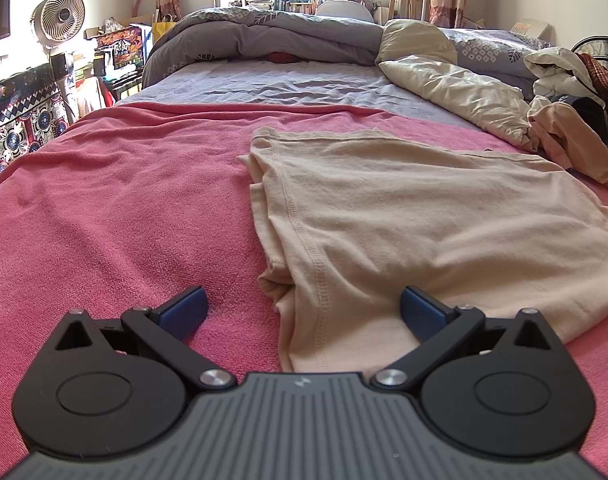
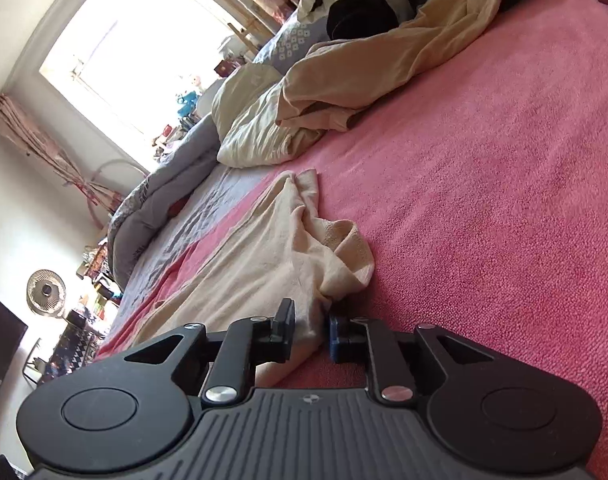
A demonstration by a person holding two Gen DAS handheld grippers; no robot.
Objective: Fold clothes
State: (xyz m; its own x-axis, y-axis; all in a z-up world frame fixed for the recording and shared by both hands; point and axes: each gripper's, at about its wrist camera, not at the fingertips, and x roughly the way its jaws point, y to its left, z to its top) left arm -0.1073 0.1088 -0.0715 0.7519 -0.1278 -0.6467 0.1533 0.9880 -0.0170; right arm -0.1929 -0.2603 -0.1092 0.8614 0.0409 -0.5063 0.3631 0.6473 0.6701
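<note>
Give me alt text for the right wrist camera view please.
The right claw is shut on an edge of a cream garment lying on a pink blanket. Beyond lie more rumpled clothes, a grey duvet and a bright window.

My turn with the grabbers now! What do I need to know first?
Left gripper: open, low over the near edge of the cream garment, holding nothing.
Right gripper: shut on a bunched corner of that cream garment.
The garment lies on the pink blanket, partly doubled over but rumpled.
More clothes in a pile at the far side are unfolded.
Left: finish this fold, then do the pile.
</note>
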